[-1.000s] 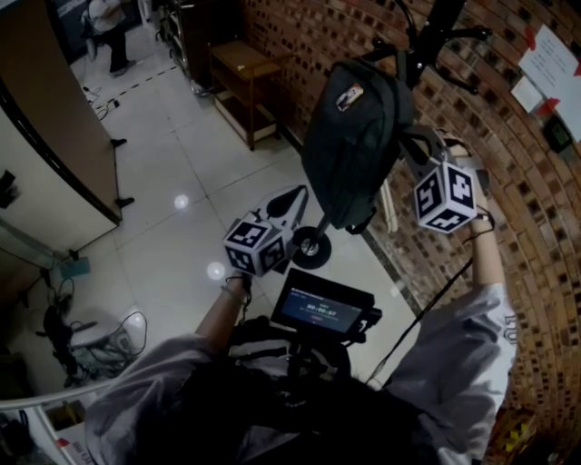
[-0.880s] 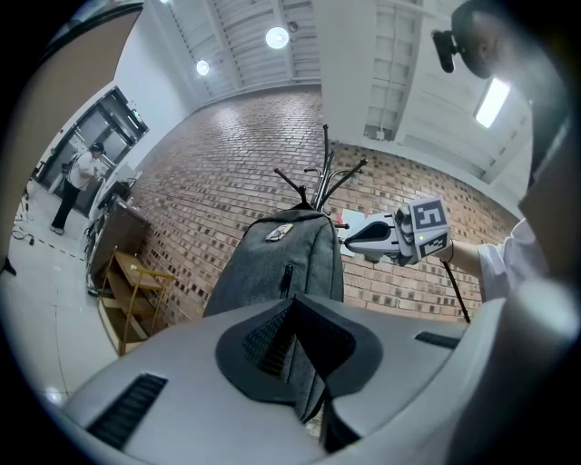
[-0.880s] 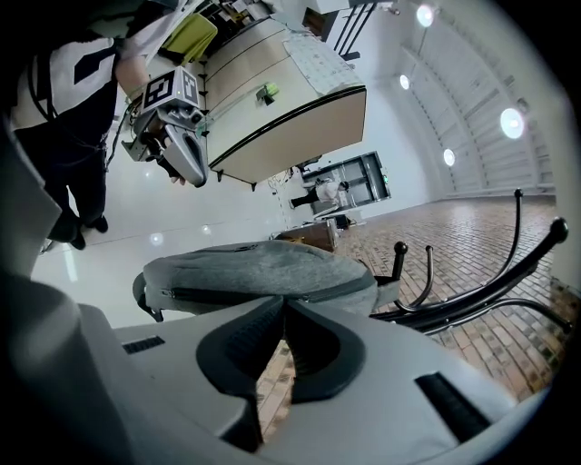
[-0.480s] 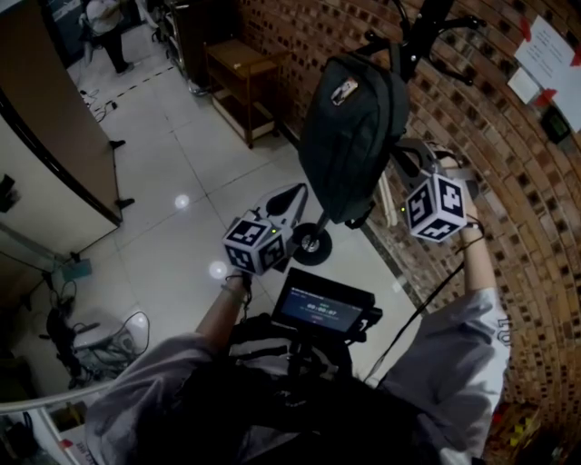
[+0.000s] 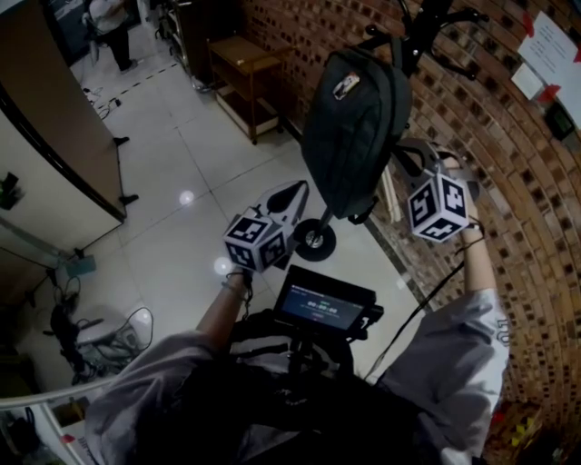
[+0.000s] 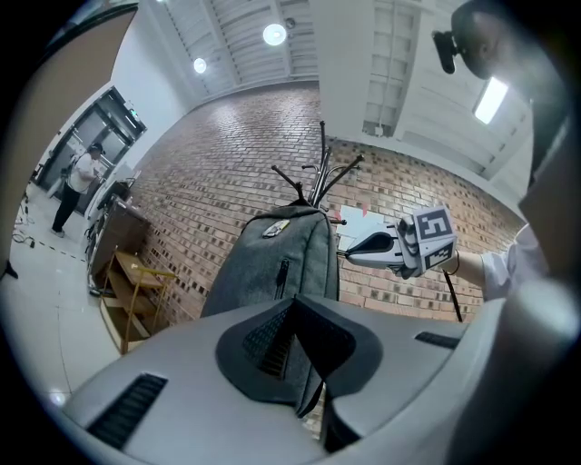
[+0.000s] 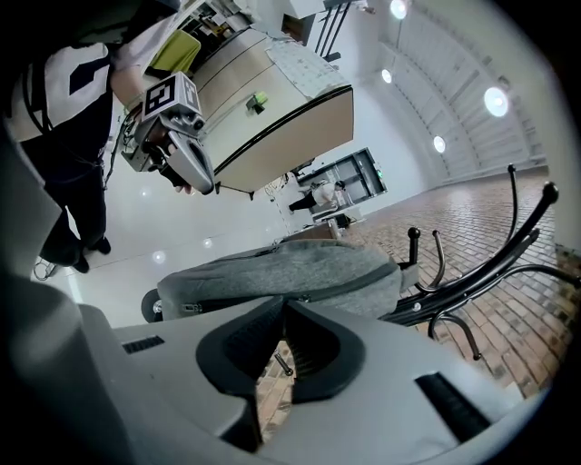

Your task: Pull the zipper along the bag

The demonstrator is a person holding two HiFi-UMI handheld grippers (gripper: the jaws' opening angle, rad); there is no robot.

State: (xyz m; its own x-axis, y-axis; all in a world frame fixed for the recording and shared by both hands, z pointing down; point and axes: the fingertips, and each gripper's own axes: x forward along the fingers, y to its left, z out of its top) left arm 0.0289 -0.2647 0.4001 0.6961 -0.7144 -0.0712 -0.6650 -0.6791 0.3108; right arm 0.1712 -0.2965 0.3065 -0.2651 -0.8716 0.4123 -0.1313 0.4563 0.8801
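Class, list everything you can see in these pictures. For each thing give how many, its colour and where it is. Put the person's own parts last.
backpack: one, grey, hanging on the coat rack
coat rack: one, black, by the brick wall
zipper pull: one, small, metal, between the right gripper's jaws
wooden shelf: one, brown, against the wall
papers: two, white, on the wall, top right
brick wall: one, reddish brown, right side
floor: one, white tiles, left side
bystander: one, far off, top left
screen: one, black, at the person's chest
left gripper: one, grey, jaws together at the backpack's lower end
right gripper: one, grey, jaws closed at the backpack's zip line
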